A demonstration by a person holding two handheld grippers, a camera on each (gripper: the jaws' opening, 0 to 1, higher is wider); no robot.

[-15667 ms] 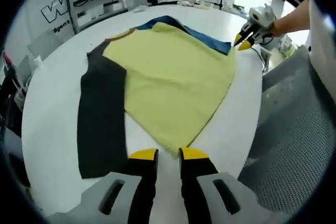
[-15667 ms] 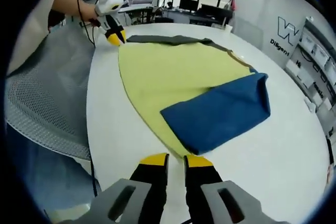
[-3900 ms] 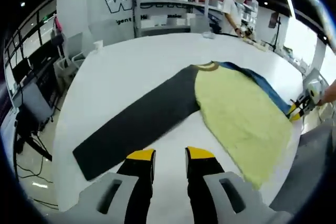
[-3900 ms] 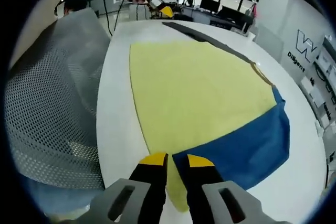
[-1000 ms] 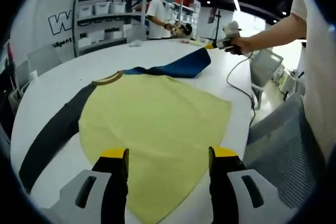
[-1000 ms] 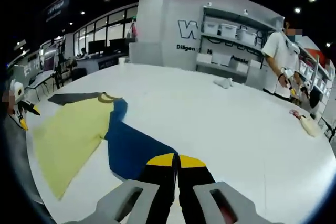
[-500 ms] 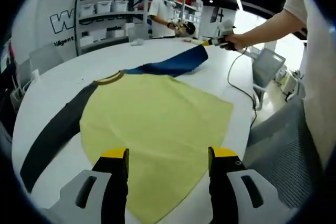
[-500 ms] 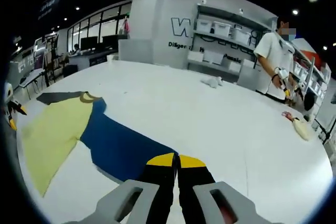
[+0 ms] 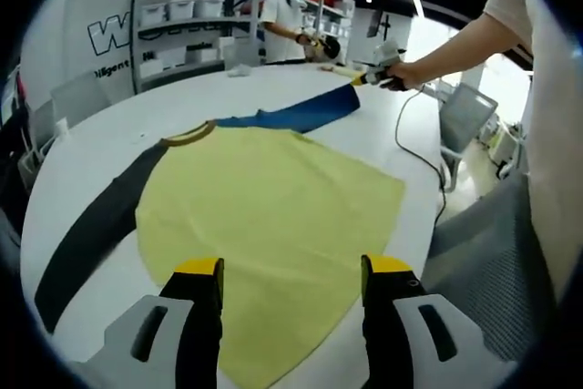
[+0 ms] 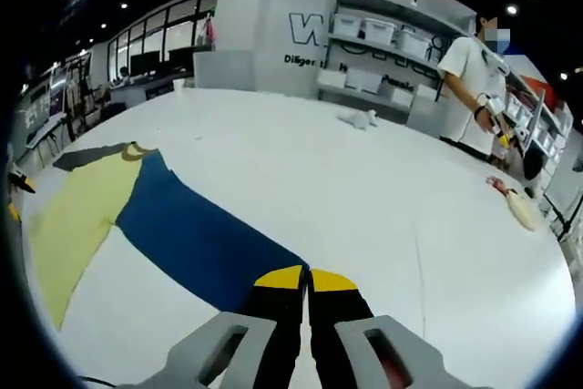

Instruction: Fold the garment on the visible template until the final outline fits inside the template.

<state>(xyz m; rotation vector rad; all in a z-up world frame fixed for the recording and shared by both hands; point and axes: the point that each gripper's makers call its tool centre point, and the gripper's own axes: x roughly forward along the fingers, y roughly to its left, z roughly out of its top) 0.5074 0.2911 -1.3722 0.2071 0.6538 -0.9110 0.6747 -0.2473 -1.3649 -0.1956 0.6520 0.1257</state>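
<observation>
Now the shirt (image 9: 264,202) lies flat on the white worktop (image 10: 364,198), yellow body spread, black sleeve (image 9: 91,234) out to one side. Right tongs (image 10: 304,277) are clenched on the cuff of the blue sleeve (image 10: 196,239), stretched straight. Left tongs (image 9: 290,268) hang released over the yellow hem.

dark grey sleeve (image 9: 86,234) end cut off at left rim, blue sleeve (image 10: 205,243) cuff hidden behind closed jaws, small white object (image 10: 358,118) too blurred to identify
</observation>
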